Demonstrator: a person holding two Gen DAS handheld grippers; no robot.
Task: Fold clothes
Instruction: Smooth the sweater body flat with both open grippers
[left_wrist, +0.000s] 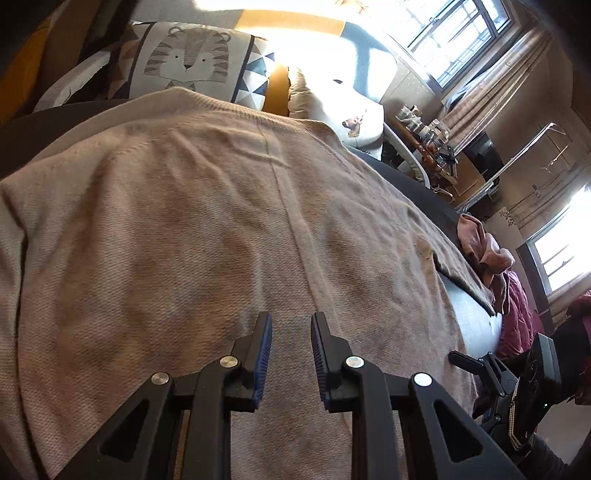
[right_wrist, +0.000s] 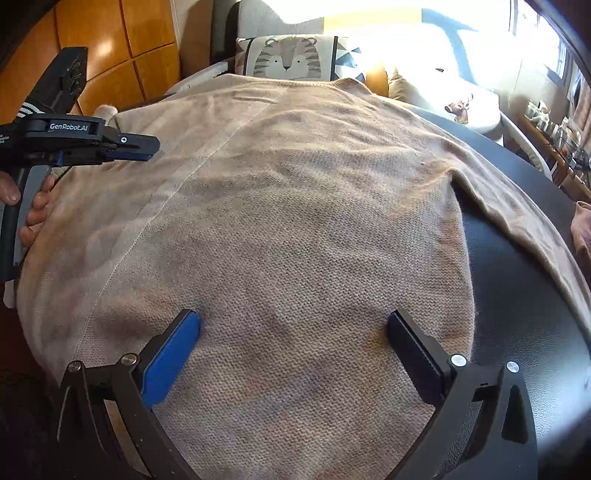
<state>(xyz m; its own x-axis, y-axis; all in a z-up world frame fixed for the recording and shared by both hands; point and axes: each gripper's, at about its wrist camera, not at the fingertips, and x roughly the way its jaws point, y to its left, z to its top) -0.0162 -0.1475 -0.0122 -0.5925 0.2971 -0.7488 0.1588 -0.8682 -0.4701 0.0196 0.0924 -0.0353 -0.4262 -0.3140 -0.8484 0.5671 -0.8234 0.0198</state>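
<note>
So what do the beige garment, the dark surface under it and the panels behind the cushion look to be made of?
The beige garment looks like a soft knit, probably wool or a blend: fine looped texture, slight fuzz. The dark surface looks smooth and faintly glossy, with soft reflections; leather, vinyl or lacquer, I cannot tell which. The panels look like varnished wood: orange tone, grain, shine.

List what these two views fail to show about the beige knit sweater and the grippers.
- Beige knit sweater: near hem hidden by the right gripper in the right wrist view; far sleeve end cut off at the right edge.
- Left gripper: whether its narrow-set fingertips touch the knit is unclear in either view.
- Items on the far wooden desk: too small.
</note>
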